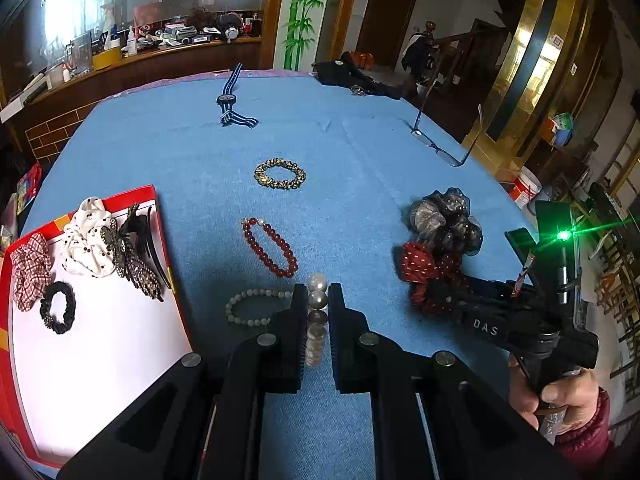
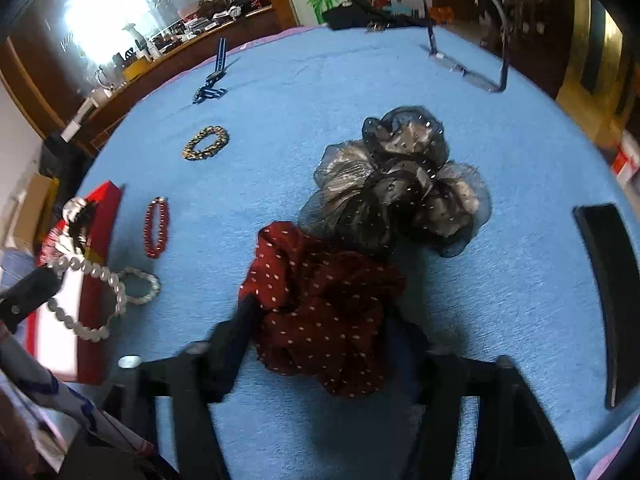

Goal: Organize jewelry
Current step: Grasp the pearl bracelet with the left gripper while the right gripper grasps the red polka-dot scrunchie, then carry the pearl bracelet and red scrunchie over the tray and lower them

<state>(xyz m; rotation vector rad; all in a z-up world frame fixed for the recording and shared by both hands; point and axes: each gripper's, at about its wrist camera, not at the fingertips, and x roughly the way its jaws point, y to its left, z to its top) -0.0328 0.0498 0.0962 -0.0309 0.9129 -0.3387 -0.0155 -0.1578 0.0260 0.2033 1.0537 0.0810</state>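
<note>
Nearby, left tongs (image 1: pixel 318 300) clamped on pearl bracelet (image 1: pixel 317 320), right tongs (image 2: pixel 320 320) gripping red scrunchie (image 2: pixel 320 308), grey scrunchie (image 2: pixel 400 176) touching.

Bead bracelets: five, one (image 1: pixel 317 320) of pearls. Scrunchies: five, possibly six. Hair claw: one (image 1: pixel 134 250). Watch: one (image 1: pixel 231 98). Spectacles: one pair (image 1: pixel 438 148).

A lived-in home, prob. a living/dining rm. Round table (image 1: pixel 360 152) w/ blue cloth sits mid-room; behind it a long wooden counter (image 1: pixel 168 56) on a brick-pattern base, piled w/ bottles, boxes & household clutter under a big mirror or window. Painted green bamboo panel (image 1: pixel 302 12) on the wall, dark wood doors (image 1: pixel 386 20) beyond, gold-trimmed pillar (image 1: pixel 528 48) at right. Clothing hangs on a stand (image 1: pixel 424 50) by the doors; a white bucket (image 1: pixel 526 190) stands on the floor.
</note>
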